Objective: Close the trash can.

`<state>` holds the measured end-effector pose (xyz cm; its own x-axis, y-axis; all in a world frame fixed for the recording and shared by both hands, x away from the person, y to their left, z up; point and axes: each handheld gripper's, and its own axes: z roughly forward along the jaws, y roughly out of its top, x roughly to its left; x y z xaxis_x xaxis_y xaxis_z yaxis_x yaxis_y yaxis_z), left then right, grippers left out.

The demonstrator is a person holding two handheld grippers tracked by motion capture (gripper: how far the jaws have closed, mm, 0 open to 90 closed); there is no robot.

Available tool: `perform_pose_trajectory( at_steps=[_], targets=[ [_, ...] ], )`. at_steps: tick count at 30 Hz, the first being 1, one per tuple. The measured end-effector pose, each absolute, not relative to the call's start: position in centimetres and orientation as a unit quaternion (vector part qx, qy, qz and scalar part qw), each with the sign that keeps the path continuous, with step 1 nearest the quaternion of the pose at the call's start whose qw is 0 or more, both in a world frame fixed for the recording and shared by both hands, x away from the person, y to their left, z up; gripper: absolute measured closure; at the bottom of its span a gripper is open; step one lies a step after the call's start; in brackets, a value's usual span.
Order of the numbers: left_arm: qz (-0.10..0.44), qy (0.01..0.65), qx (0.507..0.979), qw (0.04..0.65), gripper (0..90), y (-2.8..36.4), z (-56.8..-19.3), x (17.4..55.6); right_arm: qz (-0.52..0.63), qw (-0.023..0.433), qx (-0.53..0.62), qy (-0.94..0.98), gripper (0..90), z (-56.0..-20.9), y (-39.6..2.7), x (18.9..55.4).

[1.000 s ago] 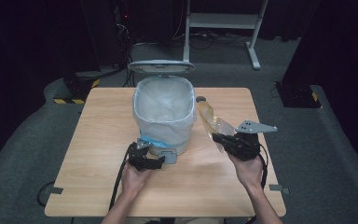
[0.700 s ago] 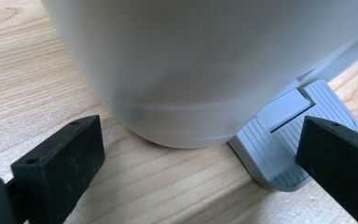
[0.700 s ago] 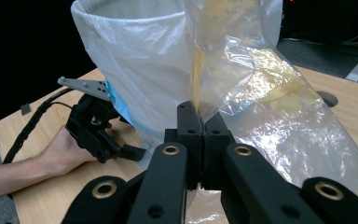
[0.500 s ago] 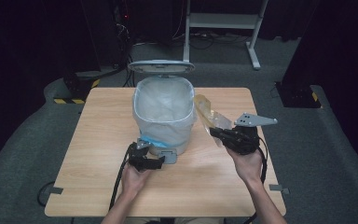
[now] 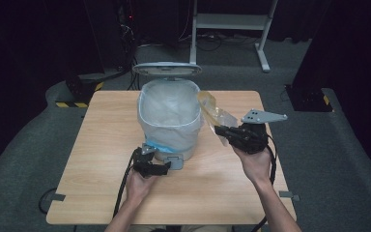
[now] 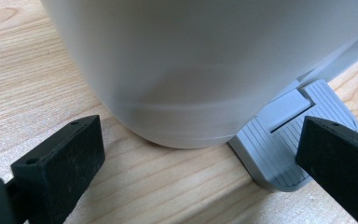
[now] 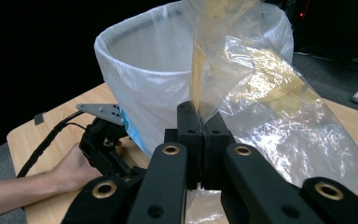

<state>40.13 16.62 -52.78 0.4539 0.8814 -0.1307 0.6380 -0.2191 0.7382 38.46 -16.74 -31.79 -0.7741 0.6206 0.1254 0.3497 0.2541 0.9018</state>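
The surface (image 5: 101, 145) is evenly lit from above against dark surroundings. Glare is seen on the plastic bag (image 7: 261, 93); the near fingers (image 6: 60, 163) are blurred.

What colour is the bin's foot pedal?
Grey, with fine ridges; the pedal shows best in the left gripper view.

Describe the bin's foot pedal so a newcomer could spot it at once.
Start at the white lined bin in the middle of the wooden table. At its base, on the person's side, sits the pedal: a flat grey ribbed tab, with the open left tool over it.
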Motion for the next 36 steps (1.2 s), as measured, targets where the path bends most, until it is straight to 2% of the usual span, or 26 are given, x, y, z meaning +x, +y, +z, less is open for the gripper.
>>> perform_pose_trajectory(
  at_steps=[36],
  targets=[
    [0.161,0.497,0.764,0.379,1.2,16.6,-52.8,40.1,0.511,0.121,0.290,0.800,89.2,-29.0,-13.9,40.9]
  ],
)
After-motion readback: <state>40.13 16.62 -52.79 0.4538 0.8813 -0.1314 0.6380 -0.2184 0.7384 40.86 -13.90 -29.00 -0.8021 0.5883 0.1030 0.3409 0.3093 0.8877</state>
